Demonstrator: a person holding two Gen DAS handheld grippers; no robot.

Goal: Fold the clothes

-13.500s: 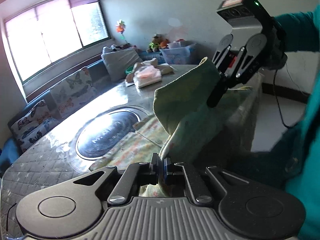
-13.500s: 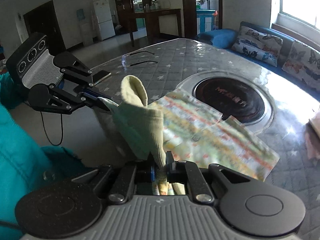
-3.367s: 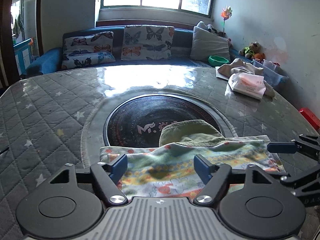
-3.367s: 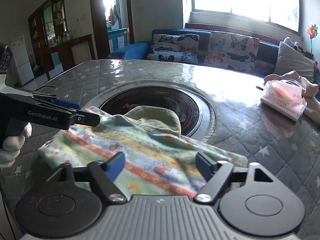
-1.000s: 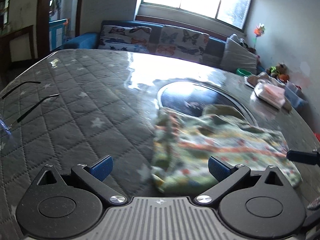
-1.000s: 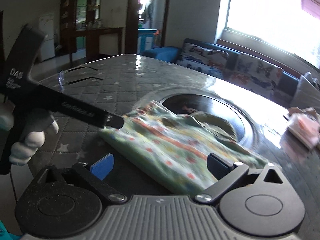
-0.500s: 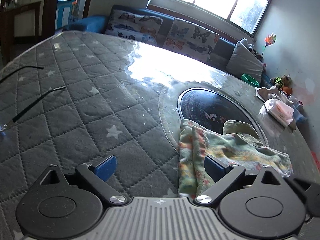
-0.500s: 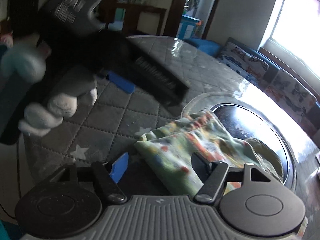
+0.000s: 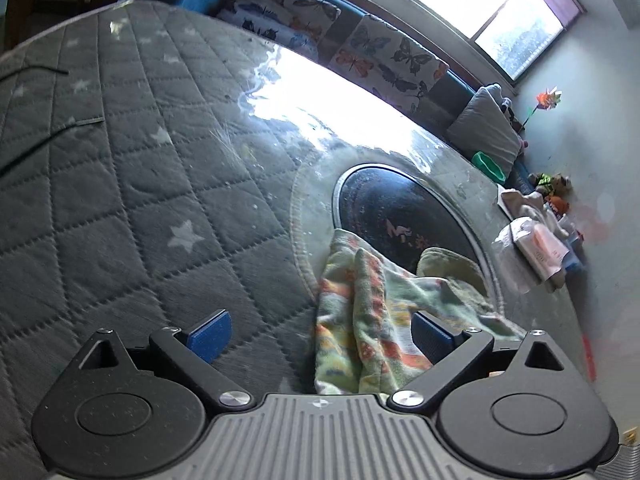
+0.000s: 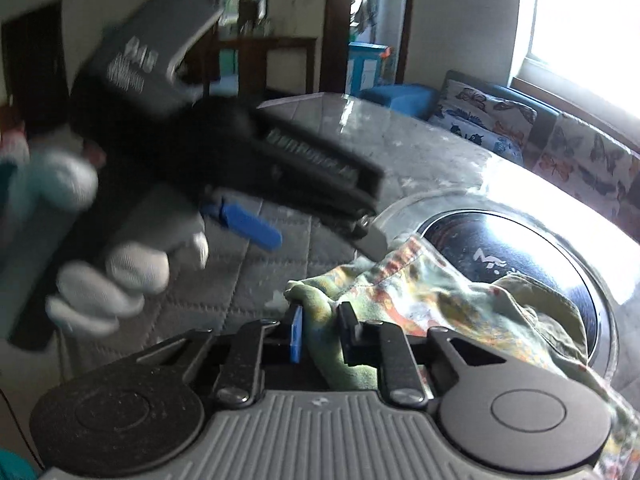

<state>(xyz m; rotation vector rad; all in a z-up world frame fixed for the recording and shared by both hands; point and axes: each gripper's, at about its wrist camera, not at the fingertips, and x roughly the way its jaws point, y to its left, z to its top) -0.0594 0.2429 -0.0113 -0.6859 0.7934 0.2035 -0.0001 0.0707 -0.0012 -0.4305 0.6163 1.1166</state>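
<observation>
Clothes here means one small garment of soft green cloth with orange and yellow printed bands [image 9: 372, 320], which lies bunched on the grey quilted table cover with white stars [image 9: 120, 200], partly over the edge of the round black glass plate [image 9: 400, 208] set in the table. Nearest to the right wrist camera, the right gripper [image 10: 320, 340] has its jaws nearly closed on a bunched corner of this garment [image 10: 320, 320]; the cloth stands up between the blue pad and the black finger. In the left wrist view, the left gripper [image 9: 320, 330] has its jaws wide open. Its right finger with blue pad [image 9: 430, 334] is over the garment, and its left blue pad [image 9: 210, 330] is over the bare quilted cover, so it grips nothing. From the right wrist camera this left gripper [image 10: 324, 232] appears blurred just above the cloth, held by a hand in a white knit glove [image 10: 120, 272].

Farther along the table edge lies a soft plastic packet with pink contents [image 9: 532, 248] beside some beige cloth [image 9: 524, 200]. Behind the table is a blue sofa with butterfly-print cushions [image 9: 384, 52] and a grey pillow [image 9: 488, 128]. A small green bowl [image 9: 488, 164] is near the pillow. Beyond are a bright window [image 9: 500, 4], and an orange pinwheel [image 9: 548, 98] against the pale wall.
</observation>
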